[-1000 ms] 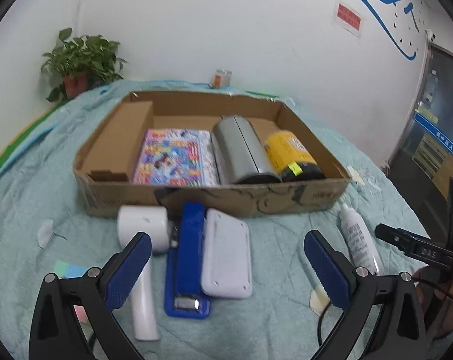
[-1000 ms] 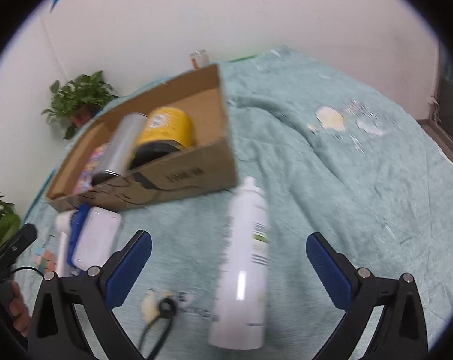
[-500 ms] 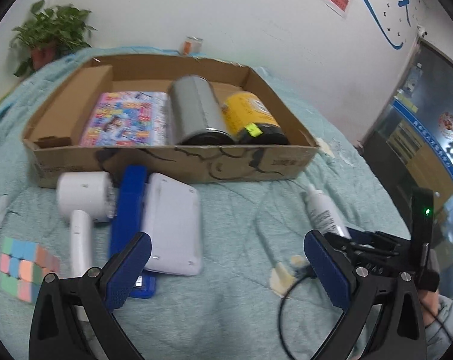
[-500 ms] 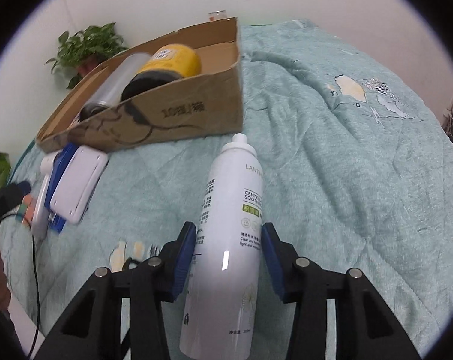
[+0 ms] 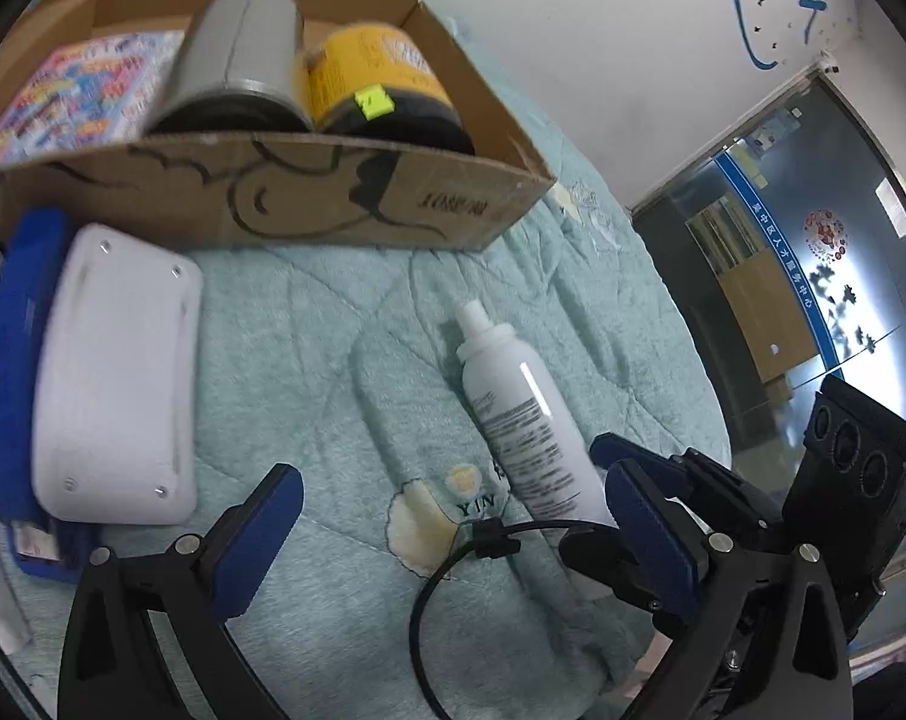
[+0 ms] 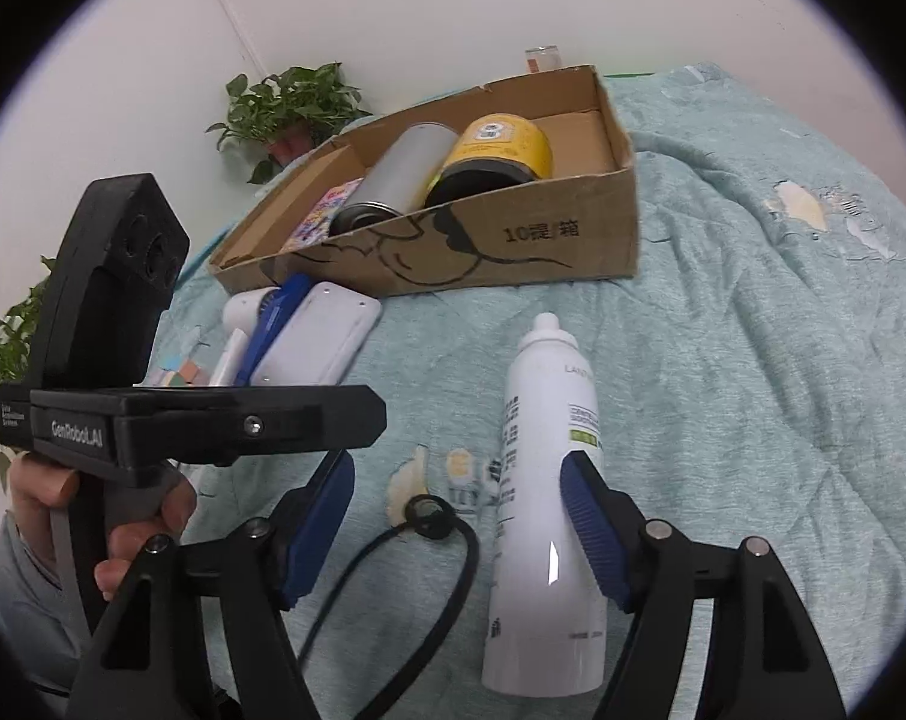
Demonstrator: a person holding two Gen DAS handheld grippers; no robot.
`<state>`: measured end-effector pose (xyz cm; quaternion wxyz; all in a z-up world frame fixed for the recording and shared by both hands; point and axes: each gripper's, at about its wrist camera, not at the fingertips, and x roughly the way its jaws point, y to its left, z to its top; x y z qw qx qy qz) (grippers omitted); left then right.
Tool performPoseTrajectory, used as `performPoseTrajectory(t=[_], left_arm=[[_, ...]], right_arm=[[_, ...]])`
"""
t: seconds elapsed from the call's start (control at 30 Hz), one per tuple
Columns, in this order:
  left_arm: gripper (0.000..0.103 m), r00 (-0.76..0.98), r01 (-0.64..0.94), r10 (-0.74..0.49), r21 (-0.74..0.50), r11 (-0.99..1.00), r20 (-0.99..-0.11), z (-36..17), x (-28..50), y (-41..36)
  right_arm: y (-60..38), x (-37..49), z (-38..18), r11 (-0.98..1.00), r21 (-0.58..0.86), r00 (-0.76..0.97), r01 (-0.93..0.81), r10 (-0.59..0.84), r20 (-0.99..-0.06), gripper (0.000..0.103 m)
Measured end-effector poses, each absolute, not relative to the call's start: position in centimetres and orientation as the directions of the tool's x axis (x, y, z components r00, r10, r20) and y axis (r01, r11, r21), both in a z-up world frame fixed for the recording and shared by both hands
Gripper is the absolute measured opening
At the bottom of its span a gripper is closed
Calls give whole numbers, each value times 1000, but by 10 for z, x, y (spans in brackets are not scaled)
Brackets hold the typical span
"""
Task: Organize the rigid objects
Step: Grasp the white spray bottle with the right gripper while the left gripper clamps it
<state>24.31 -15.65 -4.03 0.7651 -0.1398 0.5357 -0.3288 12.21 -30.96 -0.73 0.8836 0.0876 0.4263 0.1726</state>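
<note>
A white spray bottle (image 6: 546, 468) lies on the teal quilt, nozzle toward the cardboard box (image 6: 513, 246); it also shows in the left wrist view (image 5: 522, 414). My right gripper (image 6: 459, 534) is open around the bottle's lower part, with the right pad (image 6: 591, 534) against its side. My left gripper (image 5: 453, 540) is open and empty, just left of the bottle. The box (image 5: 309, 198) holds a silver cylinder (image 5: 237, 66), a yellow can (image 5: 381, 84) and a colourful book (image 5: 75, 90).
A white flat device (image 5: 117, 396) lies on a blue stapler (image 5: 15, 360) left of the bottle. A white hair dryer (image 6: 237, 324) and a pastel cube (image 6: 183, 372) lie further left. A black cable loop (image 5: 465, 576) lies on the quilt. Potted plants (image 6: 285, 108) stand behind.
My right gripper, shut on the bottle half a second ago, has opened. My left gripper has swung right toward the bottle and the right gripper.
</note>
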Motion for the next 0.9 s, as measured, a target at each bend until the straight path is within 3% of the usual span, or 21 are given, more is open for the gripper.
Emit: performPoseTrajectory(t=[0.3, 0.4, 0.6, 0.73, 0.9], left_arm=[[89, 47, 365, -740, -678, 638, -670, -58, 255, -205], [77, -7, 352, -744, -698, 624, -668, -67, 266, -229], [72, -22, 335, -714, -678, 654, -700, -78, 281, -255], [53, -16, 340, -686, -649, 680, -727, -82, 286, -255], [52, -31, 328, -694, -663, 673, -720, -86, 292, -254]], right_arm=[[-324, 118, -17, 917, 346, 538, -198, 396, -744, 71], [-338, 115, -14, 914, 366, 552, -173, 398, -733, 71], [-369, 111, -6, 898, 415, 573, -146, 419, -705, 70], [-383, 119, -21, 897, 433, 538, -88, 409, -737, 52], [-374, 126, -30, 877, 471, 481, -97, 456, -749, 40]])
